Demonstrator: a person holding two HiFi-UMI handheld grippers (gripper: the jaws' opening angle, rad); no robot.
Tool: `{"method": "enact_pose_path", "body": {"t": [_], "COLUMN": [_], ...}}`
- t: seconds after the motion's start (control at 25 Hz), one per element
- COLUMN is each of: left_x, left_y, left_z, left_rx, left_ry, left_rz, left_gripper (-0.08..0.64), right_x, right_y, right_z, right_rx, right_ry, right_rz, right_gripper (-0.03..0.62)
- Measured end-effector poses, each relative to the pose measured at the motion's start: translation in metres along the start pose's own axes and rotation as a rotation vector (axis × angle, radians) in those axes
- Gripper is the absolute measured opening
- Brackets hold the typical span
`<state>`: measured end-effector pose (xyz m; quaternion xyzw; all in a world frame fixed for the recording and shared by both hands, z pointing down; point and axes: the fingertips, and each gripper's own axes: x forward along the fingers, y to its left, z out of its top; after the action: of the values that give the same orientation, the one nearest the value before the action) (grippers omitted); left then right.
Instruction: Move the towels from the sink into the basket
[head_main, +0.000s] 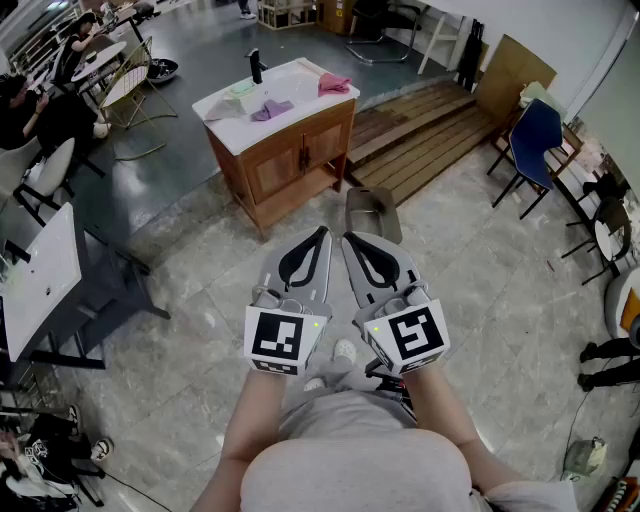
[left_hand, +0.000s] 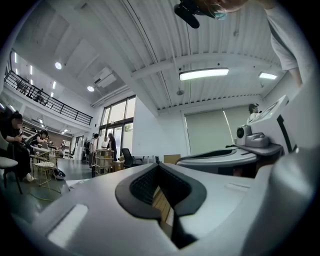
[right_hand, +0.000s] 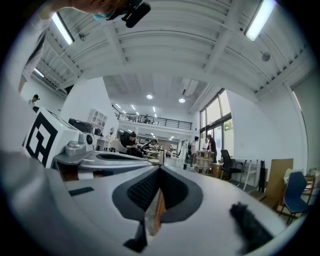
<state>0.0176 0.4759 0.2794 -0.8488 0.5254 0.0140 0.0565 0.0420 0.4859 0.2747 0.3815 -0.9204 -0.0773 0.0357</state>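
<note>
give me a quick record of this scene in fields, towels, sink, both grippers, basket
stage: no towel picked up yet; the person stands back from the sink
sink: white top on a wooden cabinet, black faucet
towels: pink towel, purple towel, pale green towel, all on the sink top
left gripper: fingers together, nothing held
right gripper: fingers together, nothing held
basket: grey container on the floor in front of the grippers, probably the basket; contents cannot be made out
</note>
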Motion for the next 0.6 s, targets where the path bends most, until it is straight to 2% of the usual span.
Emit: {"method": "enact_pose_path", "body": {"t": [0.44, 0.6], "left_x": [0.051, 0.074], "left_y": [-0.004, -0.003], "left_z": [-0.009, -0.013], "left_rx": [0.027, 0.023], "left_ry": [0.025, 0.029], "left_rz": [-0.034, -0.033], "left_gripper": [0.005, 0.005], "right_x": [0.013, 0.020], "right_y": [-0.047, -0.066], "right_z": [-0.016, -0.016], "right_rx": [0.041, 0.041], "right_ry": [-0.008, -0.025], "right_rz": [-0.022, -0.001], "right_gripper": [0.015, 0.015]}}
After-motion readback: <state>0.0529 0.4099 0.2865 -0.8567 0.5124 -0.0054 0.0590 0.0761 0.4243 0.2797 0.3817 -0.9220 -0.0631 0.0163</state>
